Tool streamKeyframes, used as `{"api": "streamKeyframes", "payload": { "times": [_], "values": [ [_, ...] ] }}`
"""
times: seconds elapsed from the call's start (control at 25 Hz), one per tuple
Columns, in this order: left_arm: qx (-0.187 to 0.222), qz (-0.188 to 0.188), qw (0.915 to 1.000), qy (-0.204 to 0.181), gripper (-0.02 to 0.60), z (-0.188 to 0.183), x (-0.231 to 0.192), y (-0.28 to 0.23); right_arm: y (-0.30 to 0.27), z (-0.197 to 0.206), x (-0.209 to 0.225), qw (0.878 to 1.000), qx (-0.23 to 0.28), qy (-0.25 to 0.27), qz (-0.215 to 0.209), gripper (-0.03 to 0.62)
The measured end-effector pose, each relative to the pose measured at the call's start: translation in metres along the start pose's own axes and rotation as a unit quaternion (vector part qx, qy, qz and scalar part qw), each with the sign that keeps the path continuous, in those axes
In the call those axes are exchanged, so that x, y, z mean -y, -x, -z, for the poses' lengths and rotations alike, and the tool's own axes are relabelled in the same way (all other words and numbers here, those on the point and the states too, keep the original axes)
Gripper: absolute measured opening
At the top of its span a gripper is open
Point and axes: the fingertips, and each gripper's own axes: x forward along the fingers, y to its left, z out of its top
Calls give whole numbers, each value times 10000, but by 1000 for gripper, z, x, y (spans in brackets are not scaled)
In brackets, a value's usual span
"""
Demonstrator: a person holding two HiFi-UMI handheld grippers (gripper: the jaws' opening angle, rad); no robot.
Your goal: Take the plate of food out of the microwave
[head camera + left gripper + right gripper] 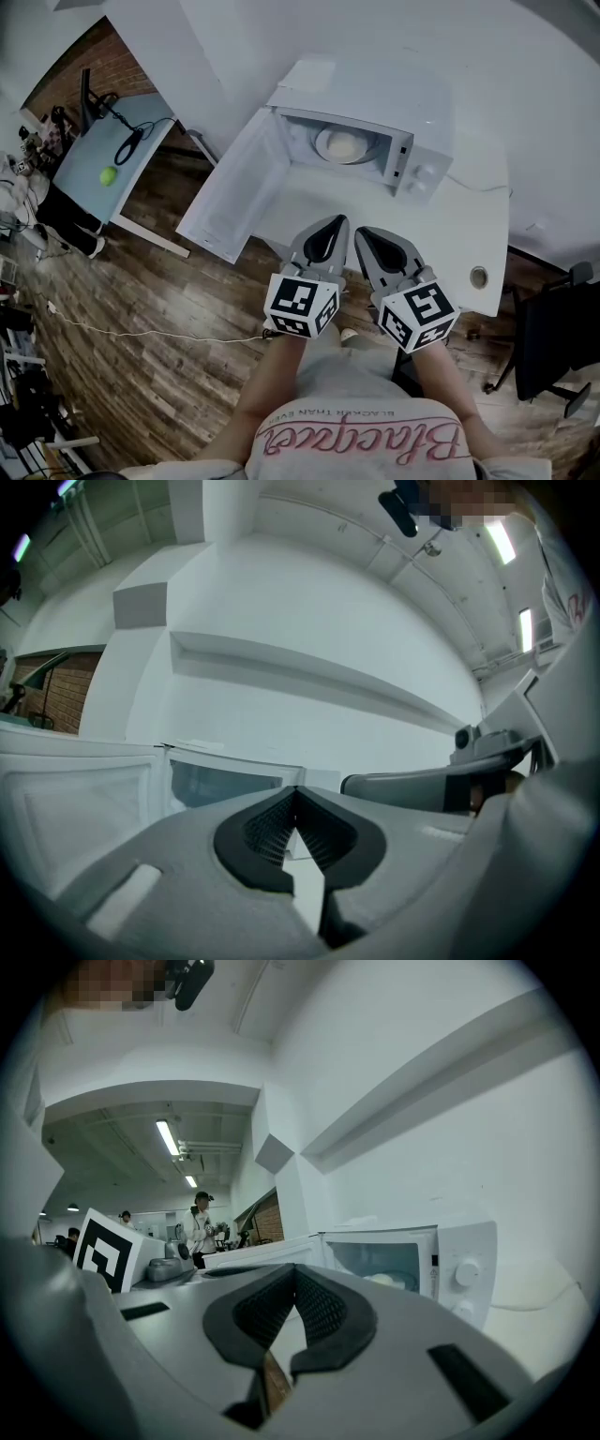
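While inside microwave, plate beyond right gripper

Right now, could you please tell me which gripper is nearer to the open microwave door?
Left. The left gripper sits just right of the door; the right gripper is farther right again.

White microwave, white door, white desk: a pale plate carries cream-coloured food. The left claw and right claw are grey, with black ribbed pads and cubes patterned in black-and-white squares. The floor is brown wood planking. A lime-green ball shows against a pale blue desk, beside a red-brown brick wall.
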Motion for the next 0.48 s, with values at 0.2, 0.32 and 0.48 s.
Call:
{"api": "streamKeyframes", "payload": {
  "times": [0.2, 0.32, 0.48],
  "values": [
    [-101, -54, 9999, 120, 6, 12, -5, -4, -4, 10, 4, 9999, -110, 4, 25, 12],
    [-154, -101, 9997, 146, 6, 15, -12, -8, -8, 15, 11, 9998, -140, -118, 97, 12],
    [-169, -147, 9995, 230, 6, 15, -27, -14, -18, 14, 15, 9993, -124, -340, 96, 12]
  ]
}}
